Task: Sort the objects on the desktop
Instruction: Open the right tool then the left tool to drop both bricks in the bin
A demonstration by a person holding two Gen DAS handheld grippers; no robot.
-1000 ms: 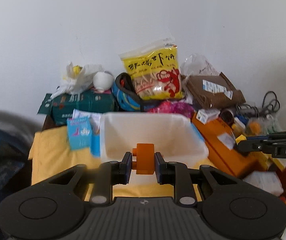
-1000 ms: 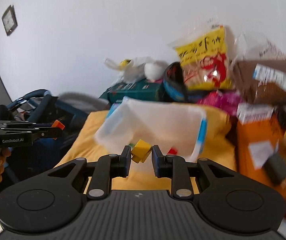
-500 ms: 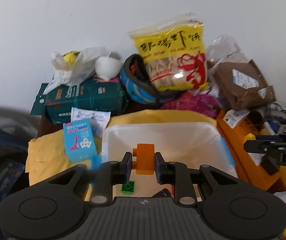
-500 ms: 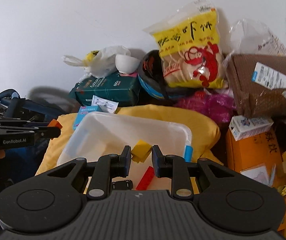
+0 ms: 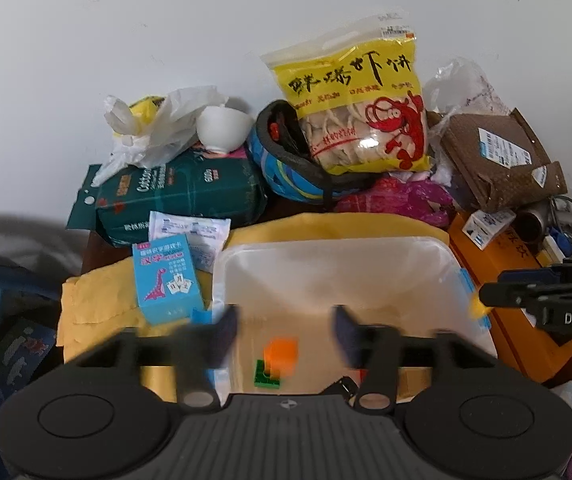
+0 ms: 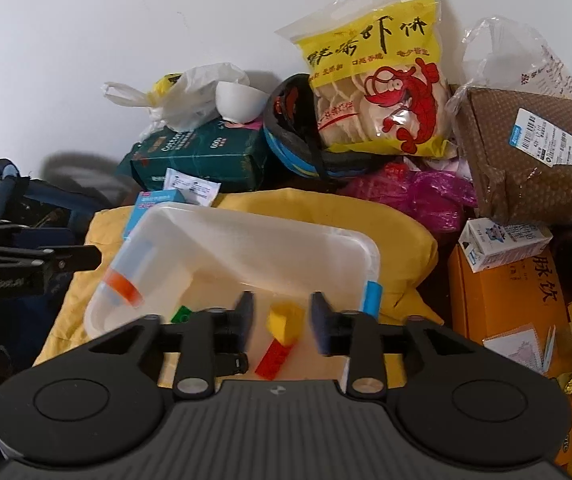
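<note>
Left hand-held gripper [image 5: 282, 328]: fingers spread wide and blurred, holding nothing; it hangs over the near part of the bin.
Blue card box [image 5: 166, 278]: lies on the yellow cloth [image 5: 98, 300], just beside the bin's left wall.
Green tissue pack [image 5: 182, 196]: behind the card box, with a white plastic bag [image 5: 158, 128] and a white bowl [image 5: 224, 128] on top of it.
White plastic bin [image 5: 337, 256]: sits on the yellow cloth at the middle of the cluttered table.
Orange block [image 5: 282, 354]: blurred, free between the spread left fingers, inside the bin's outline just above the green brick [image 5: 265, 376]; whether it touches the bottom cannot be told.
Yellow block [image 6: 284, 320]: blurred, loose between the right fingers without touching either, over the red brick [image 6: 274, 358] that lies on the bin floor.
Right hand-held gripper [image 6: 280, 318]: fingers parted, gripping nothing, over the bin's near right part.
Shrimp cracker bag [image 6: 381, 72]: stands against the wall behind the bin, leaning on a blue and black helmet [image 6: 297, 136].
Brown parcel [image 6: 533, 152]: to the right of the cracker bag, above the orange carton [image 6: 513, 296].
</note>
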